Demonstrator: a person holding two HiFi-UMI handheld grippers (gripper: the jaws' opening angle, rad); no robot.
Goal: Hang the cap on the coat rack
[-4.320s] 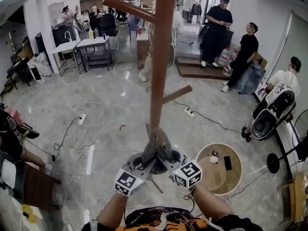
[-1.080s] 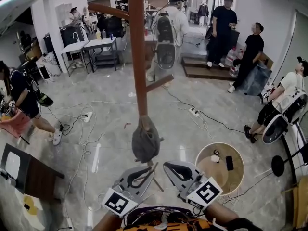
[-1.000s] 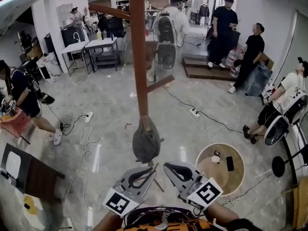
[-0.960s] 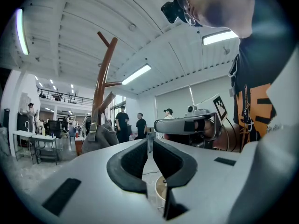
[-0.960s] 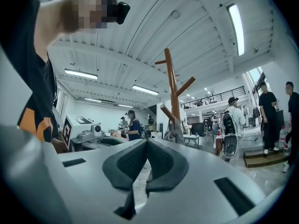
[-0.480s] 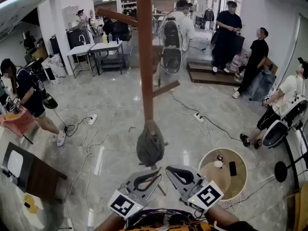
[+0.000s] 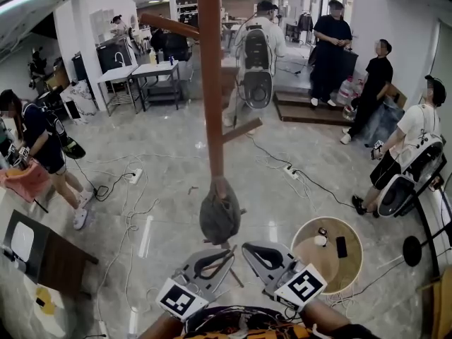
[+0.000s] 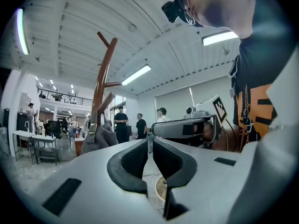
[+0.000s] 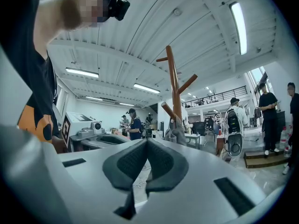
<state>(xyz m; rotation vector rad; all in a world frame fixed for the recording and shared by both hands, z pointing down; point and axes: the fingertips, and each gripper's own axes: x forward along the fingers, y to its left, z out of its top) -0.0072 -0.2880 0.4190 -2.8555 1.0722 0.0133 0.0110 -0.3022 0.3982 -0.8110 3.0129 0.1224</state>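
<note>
The cap (image 7: 219,214) hangs grey and slack from a low peg on the coat rack (image 7: 211,83), clear of both tongs; in the head view it sits at 12 o'clock from the two tools, just beyond their tips; the left tongs (image 7: 224,254) are pressed together with nothing between the pads, the tip pointing to about 1 o'clock; the right tongs (image 7: 251,249) are likewise closed on nothing, the tip pointing to about 11 o'clock, so the two tips lie near each other below the cap; a small round tabletop (image 7: 311,256) stands on the floor at 3 o'clock from the right tongs; in the left gripper view the cap shows at 10 o'clock from the closed pads, and in the right gripper view at 1 o'clock.
</note>
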